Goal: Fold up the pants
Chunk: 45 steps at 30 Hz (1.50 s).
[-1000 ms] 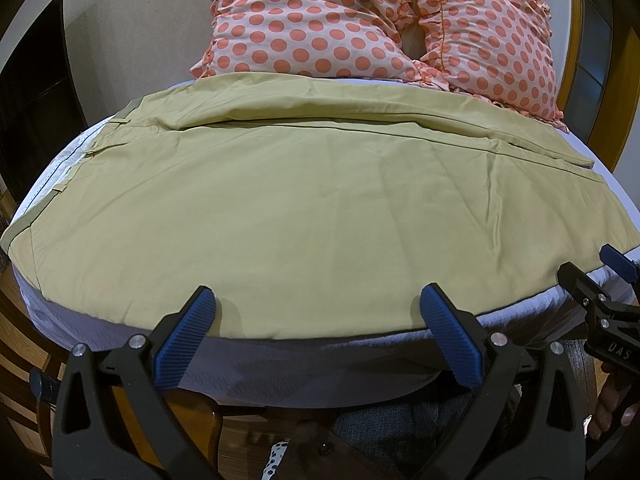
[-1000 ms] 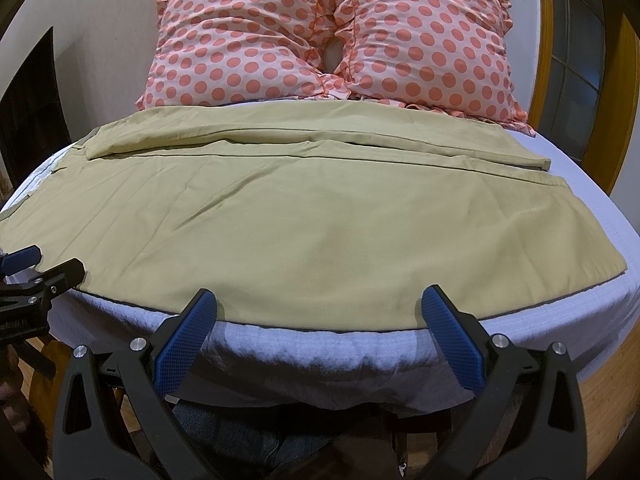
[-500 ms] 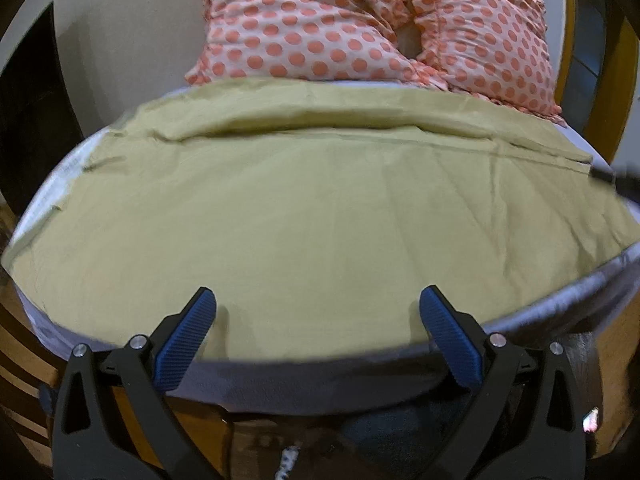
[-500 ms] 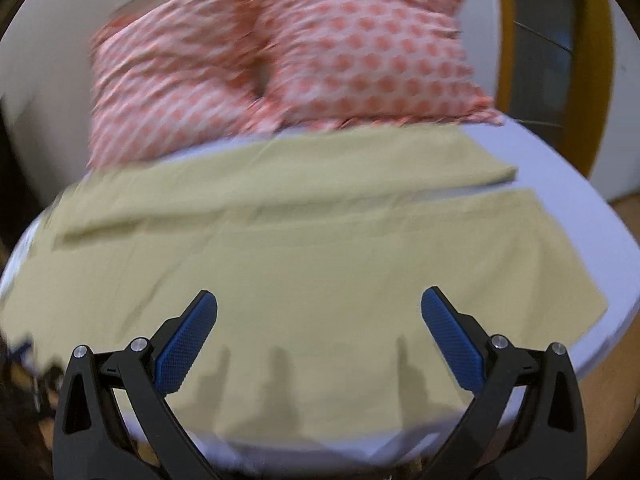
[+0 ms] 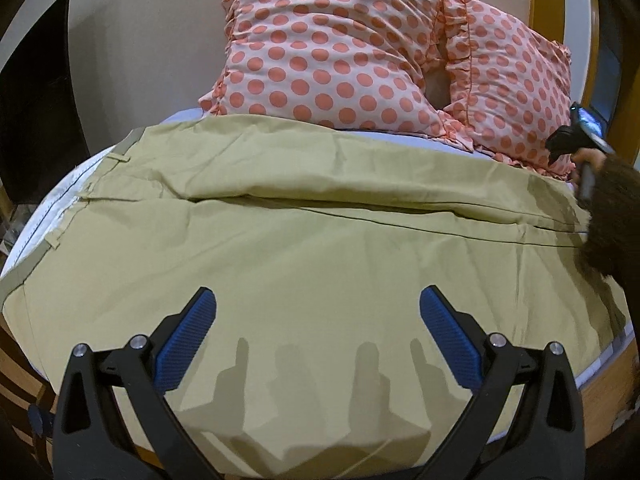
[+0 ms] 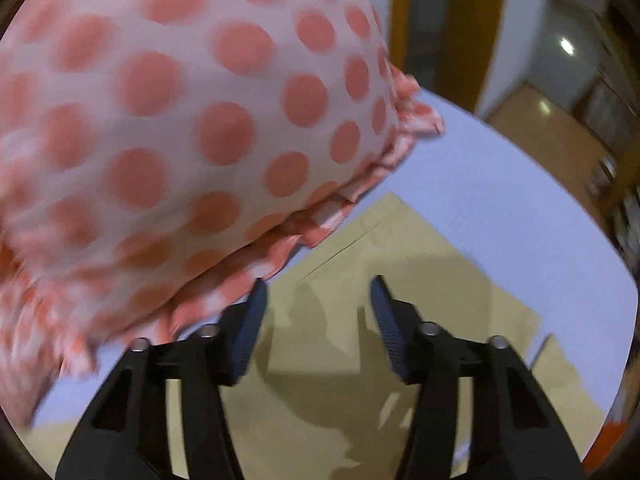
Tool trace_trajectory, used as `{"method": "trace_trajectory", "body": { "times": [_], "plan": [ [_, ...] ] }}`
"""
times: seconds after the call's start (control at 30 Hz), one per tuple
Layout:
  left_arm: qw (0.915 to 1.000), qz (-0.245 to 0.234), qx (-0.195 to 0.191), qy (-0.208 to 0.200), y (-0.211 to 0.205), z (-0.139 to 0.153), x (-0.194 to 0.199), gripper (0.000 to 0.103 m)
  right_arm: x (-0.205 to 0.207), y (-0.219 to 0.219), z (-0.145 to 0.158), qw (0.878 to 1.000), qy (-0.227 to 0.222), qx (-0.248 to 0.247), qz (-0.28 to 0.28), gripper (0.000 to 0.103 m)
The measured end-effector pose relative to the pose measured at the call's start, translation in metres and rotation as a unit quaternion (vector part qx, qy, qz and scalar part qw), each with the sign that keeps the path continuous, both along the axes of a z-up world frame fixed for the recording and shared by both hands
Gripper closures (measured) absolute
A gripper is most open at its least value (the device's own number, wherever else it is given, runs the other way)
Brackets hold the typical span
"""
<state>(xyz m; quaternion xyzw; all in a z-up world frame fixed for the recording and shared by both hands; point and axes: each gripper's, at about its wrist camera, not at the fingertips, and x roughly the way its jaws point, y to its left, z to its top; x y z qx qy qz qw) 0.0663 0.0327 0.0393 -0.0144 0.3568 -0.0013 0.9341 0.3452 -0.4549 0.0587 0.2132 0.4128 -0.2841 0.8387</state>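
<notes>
Pants (image 5: 304, 248) lie flat across lavender bed (image 6: 500, 208) below polka-dot pillows (image 5: 340, 52).

The pants (image 5: 304, 248) are lying across the bed (image 6: 500, 200), with two pillows (image 5: 332, 52) sitting behind them by the wall (image 5: 140, 40).

Matt khaki cloth pants (image 5: 304, 248), polka-dot fabric pillows (image 5: 328, 56), glossy wooden frame (image 5: 576, 32)

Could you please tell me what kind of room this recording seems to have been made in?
Most likely a bedroom: the pants lie spread over a bed with a pale sheet, and two polka-dot pillows are propped against the wall behind it.
</notes>
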Motion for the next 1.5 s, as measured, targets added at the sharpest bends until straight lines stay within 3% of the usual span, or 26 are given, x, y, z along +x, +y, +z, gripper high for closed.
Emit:
{"method": "trace_trajectory", "body": {
  "times": [0.13,0.27,0.33,0.4,0.47,0.57,0.63,0.77,0.93,0.97,1.1,1.23,1.37,1.43,1.5],
  "plan": [
    [0.9999,0.0,0.016,-0.004,0.001,-0.002,0.002,0.002,0.022,-0.018,-0.027,0.997,0.038,0.003,-0.066,0.056],
    [0.9999,0.002,0.014,0.001,0.005,-0.006,0.008,0.002,0.023,-0.023,-0.034,0.995,0.03,-0.034,-0.083,0.056],
    [0.9999,0.005,0.011,0.005,0.008,-0.008,0.01,0.002,0.019,-0.029,-0.039,0.997,0.0,-0.021,-0.072,0.069],
    [0.9999,0.007,0.008,0.006,0.01,-0.01,0.009,0.002,0.014,-0.033,-0.042,0.998,-0.027,-0.017,-0.059,0.092],
    [0.9999,0.01,0.004,0.005,0.013,-0.01,0.008,0.002,0.002,-0.04,-0.047,0.997,-0.053,-0.009,-0.048,0.098],
    [0.9999,0.015,-0.007,0.002,0.019,-0.008,0.005,0.002,-0.012,-0.06,-0.052,0.993,-0.096,0.042,-0.045,0.101],
    [0.9997,0.017,-0.017,-0.001,0.024,-0.007,0.002,0.002,-0.032,-0.075,-0.055,0.985,-0.143,0.089,-0.047,0.101],
    [0.9989,0.023,-0.04,-0.011,0.033,-0.002,-0.004,0.002,-0.085,-0.08,-0.033,0.967,-0.226,0.114,-0.004,0.101],
    [0.9982,0.024,-0.049,-0.025,0.039,0.007,-0.009,0.002,-0.222,-0.068,-0.024,0.936,-0.31,0.158,0.054,0.102],
    [0.9982,0.025,-0.048,-0.028,0.039,0.009,-0.01,0.002,-0.251,-0.065,-0.031,0.934,-0.31,0.171,0.057,0.102],
    [0.9974,0.026,-0.05,-0.044,0.042,0.022,-0.008,0.002,-0.296,-0.054,-0.062,0.939,-0.264,0.211,0.065,0.101],
    [0.9969,0.017,-0.059,-0.049,0.042,0.03,-0.003,0.002,-0.299,-0.05,-0.077,0.935,-0.221,0.27,0.072,0.096],
    [0.9967,0.017,-0.069,-0.038,0.048,0.032,0.001,0.002,-0.291,-0.039,-0.089,0.929,-0.202,0.3,0.077,0.077],
    [0.9965,0.019,-0.072,-0.036,0.052,0.032,0.003,0.002,-0.289,-0.036,-0.097,0.924,-0.193,0.323,0.074,0.075],
    [0.9962,0.02,-0.077,-0.036,0.056,0.033,0.006,0.002,-0.287,-0.033,-0.095,0.927,-0.188,0.317,0.07,0.074]
  ]
}}
